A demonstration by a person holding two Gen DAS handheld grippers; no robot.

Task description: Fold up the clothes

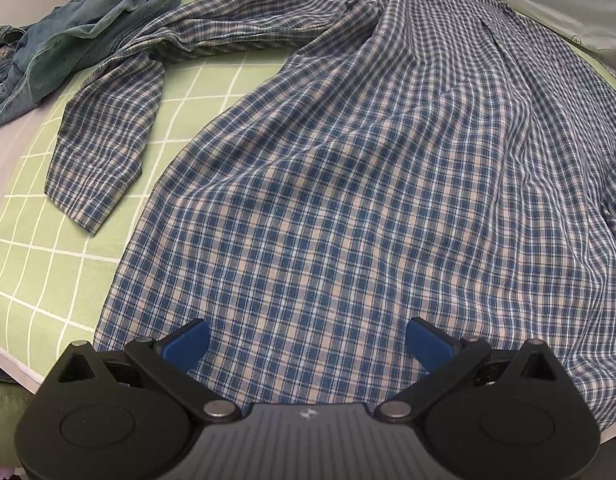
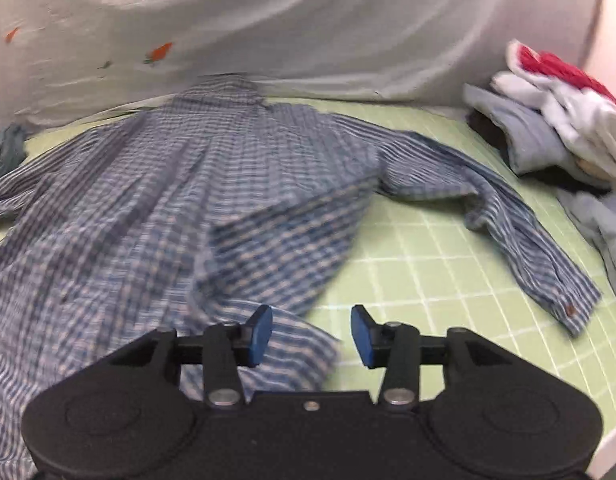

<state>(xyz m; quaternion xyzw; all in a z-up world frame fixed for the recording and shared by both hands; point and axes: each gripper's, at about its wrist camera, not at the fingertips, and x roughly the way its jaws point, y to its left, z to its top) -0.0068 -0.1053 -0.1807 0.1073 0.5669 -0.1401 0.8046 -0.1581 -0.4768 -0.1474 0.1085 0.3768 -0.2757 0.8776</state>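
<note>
Right wrist view blurred: right gripper [image 2: 311, 334] open over plaid shirt [image 2: 180, 200] hem; left gripper [image 1: 306, 346] open.

- The shirt [image 1: 347, 184] is checked in blue, white and pale beige.
- The mat [image 1: 40, 264] under it is light green with a grid of white lines.
- The towel [image 1: 88, 28] is a dull teal-green.
- The sheet [image 2: 308, 32] behind is pale grey-white with small orange and green motifs.
- The pile of clothes [image 2: 555, 128] shows red, white and light blue.
- Each gripper [image 1: 306, 346] [image 2: 311, 334] is black with blue pads.
</note>
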